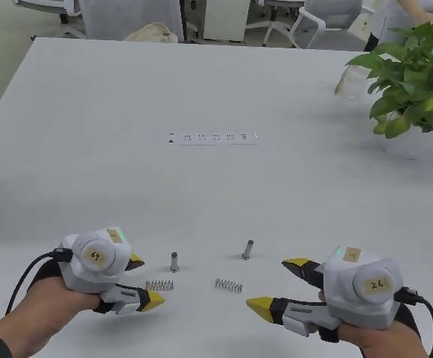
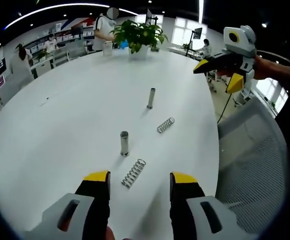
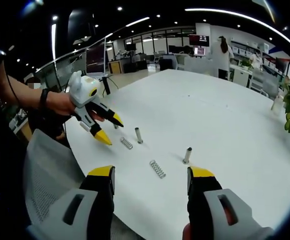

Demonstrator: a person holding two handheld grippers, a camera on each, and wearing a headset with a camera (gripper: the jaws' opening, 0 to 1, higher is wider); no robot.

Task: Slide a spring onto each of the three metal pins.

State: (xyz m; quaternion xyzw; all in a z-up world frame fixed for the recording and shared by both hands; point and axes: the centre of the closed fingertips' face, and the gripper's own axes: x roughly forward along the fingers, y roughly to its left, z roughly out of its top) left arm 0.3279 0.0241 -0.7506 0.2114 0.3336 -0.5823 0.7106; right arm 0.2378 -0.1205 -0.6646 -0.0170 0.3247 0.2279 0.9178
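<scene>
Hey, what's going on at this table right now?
A person holds a claw in each hand over a white table. The left claw and right claw are both open and empty. The left pin and right pin stand upright and bare. The left spring and right spring lie flat near them, not yet picked up.

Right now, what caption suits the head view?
Left gripper and right gripper, both open, flank two upright pins and two loose springs on a white table.
</scene>
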